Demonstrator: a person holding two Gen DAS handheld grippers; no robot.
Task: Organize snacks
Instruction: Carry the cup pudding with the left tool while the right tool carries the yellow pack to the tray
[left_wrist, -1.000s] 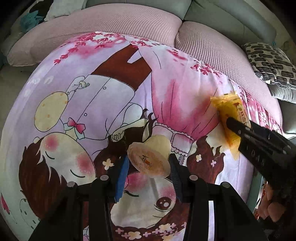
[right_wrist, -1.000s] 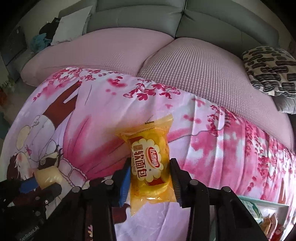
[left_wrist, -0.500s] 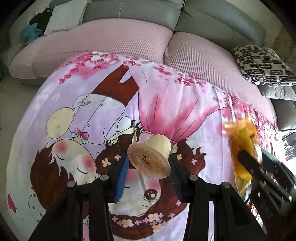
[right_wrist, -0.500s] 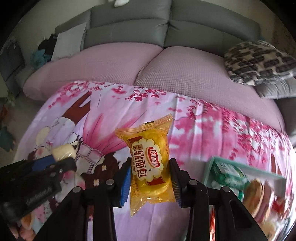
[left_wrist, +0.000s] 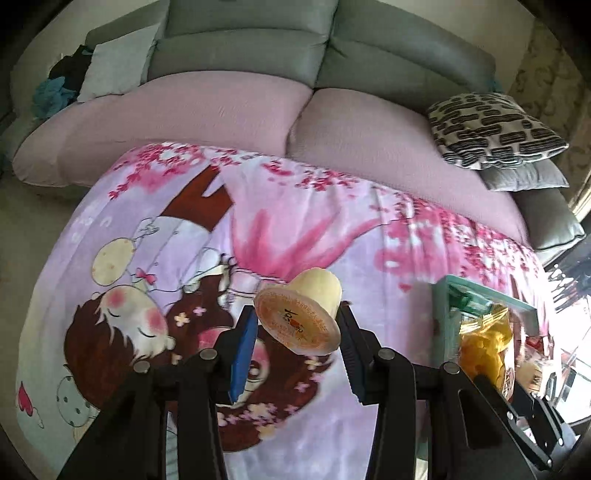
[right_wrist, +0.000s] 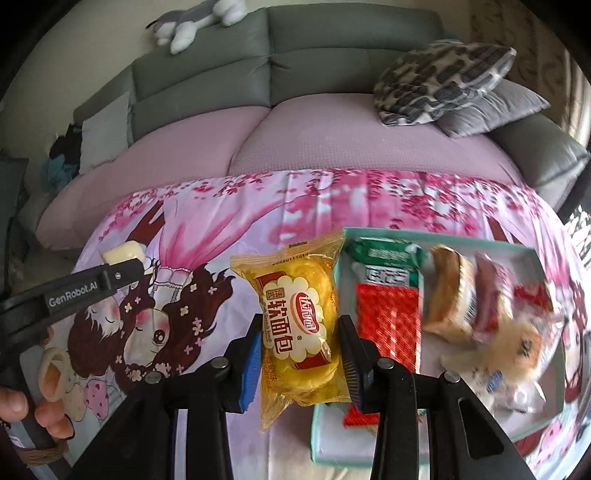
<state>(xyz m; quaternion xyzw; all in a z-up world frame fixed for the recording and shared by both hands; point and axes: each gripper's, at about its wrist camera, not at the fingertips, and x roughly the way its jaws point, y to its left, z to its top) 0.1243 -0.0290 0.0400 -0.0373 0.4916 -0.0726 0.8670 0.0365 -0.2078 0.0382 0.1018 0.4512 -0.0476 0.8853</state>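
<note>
- The left gripper (left_wrist: 297, 345) is clamped on a jelly cup (left_wrist: 300, 315), its blue pads pressing the cup's sides; the cup lies tilted, its sealed lid facing the camera and its narrow base pointing away toward the sofa (left_wrist: 236, 110)
- The cup hangs above the cartoon-print blanket (left_wrist: 147, 258), clear of the fabric, and the gripper points steeply down
- In the left wrist view the teal tray (left_wrist: 480, 291) lies to the right of the cup, well apart, so this hand has the longer way to travel
- The right gripper (right_wrist: 301, 363) is closed on a yellow bread packet (right_wrist: 299, 317), gripped across its lower half; the packet's long axis runs along the fingers, away from the camera
- The packet sits just beside the tray's left wall (right_wrist: 341, 258), its right edge over the rim: the right hand is plainly the nearer one
- Inside the tray lie a green packet (right_wrist: 388, 258), a red packet (right_wrist: 389, 325) and several wrapped cakes (right_wrist: 450, 291), blurred
- Judged from this, the drop calls for shifting the bread rightward, over the wall, into whatever free space remains near the red packet
- The left gripper's fingers (right_wrist: 110, 275) show at the far left of the right view, pointing toward the tray
</note>
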